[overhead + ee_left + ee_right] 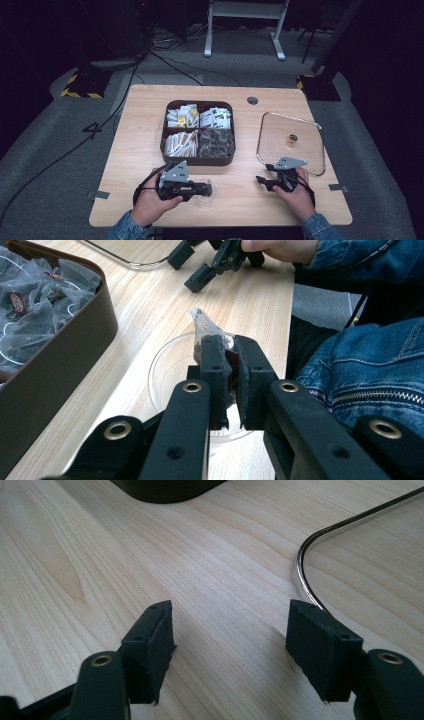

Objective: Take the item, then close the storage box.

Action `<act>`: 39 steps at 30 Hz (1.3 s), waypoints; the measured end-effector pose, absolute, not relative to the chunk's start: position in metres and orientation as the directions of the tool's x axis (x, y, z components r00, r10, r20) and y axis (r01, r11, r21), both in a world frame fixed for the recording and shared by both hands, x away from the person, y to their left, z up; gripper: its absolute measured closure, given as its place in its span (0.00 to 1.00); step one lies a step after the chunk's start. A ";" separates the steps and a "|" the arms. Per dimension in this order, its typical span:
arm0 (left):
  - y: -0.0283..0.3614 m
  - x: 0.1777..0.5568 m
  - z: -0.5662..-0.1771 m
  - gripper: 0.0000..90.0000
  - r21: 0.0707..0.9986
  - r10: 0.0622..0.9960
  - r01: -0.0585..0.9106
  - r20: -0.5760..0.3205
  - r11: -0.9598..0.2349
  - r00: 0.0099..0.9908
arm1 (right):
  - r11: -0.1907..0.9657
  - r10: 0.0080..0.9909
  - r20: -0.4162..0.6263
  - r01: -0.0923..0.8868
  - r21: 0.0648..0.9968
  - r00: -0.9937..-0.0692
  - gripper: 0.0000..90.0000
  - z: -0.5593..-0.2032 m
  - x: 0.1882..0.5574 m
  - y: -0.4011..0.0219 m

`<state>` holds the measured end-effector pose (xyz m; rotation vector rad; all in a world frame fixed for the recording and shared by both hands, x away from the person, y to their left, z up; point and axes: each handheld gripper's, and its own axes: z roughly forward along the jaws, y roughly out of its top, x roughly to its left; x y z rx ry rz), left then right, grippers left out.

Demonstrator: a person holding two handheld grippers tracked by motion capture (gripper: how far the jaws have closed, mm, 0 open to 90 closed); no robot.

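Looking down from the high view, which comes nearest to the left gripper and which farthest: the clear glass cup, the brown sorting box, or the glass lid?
1. Clear glass cup, right at the tip of the left gripper, which holds a tea bag over it.
2. Brown sorting box, just beyond it, mid-table.
3. Glass lid, far over on the right, by the right gripper.

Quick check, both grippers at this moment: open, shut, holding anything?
Left gripper: shut on a mesh tea bag, held over a clear glass cup.
Right gripper: open, nothing between the jaws, resting beside the glass lid.
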<state>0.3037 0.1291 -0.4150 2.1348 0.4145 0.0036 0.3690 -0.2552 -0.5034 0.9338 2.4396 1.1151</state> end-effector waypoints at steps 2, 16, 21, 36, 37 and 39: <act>0.130 0.304 -0.414 0.85 0.812 0.285 0.304 -0.178 -0.499 0.942 | 0.488 0.668 -0.003 0.435 0.757 -0.744 0.40 -0.503 0.369 -0.255; 0.143 0.308 -0.409 0.55 0.861 0.347 0.312 -0.172 -0.401 0.922 | 0.487 0.668 -0.003 0.435 0.757 -0.744 0.40 -0.503 0.369 -0.255; 0.151 0.310 -0.408 0.56 0.867 0.401 0.320 -0.156 -0.383 0.903 | 0.487 0.668 -0.001 0.437 0.756 -0.744 0.40 -0.503 0.369 -0.255; 0.183 0.328 -0.423 0.48 0.842 0.595 0.393 -0.110 -0.370 0.796 | 0.487 0.670 0.000 0.439 0.755 -0.742 0.39 -0.503 0.369 -0.255; 0.184 0.329 -0.425 0.47 0.833 0.605 0.400 -0.101 -0.382 0.790 | 0.487 0.671 0.000 0.440 0.755 -0.742 0.38 -0.503 0.369 -0.255; 0.188 0.332 -0.431 0.47 0.815 0.625 0.406 -0.070 -0.414 0.778 | 0.490 0.665 0.001 0.437 0.755 -0.747 0.39 -0.503 0.369 -0.253</act>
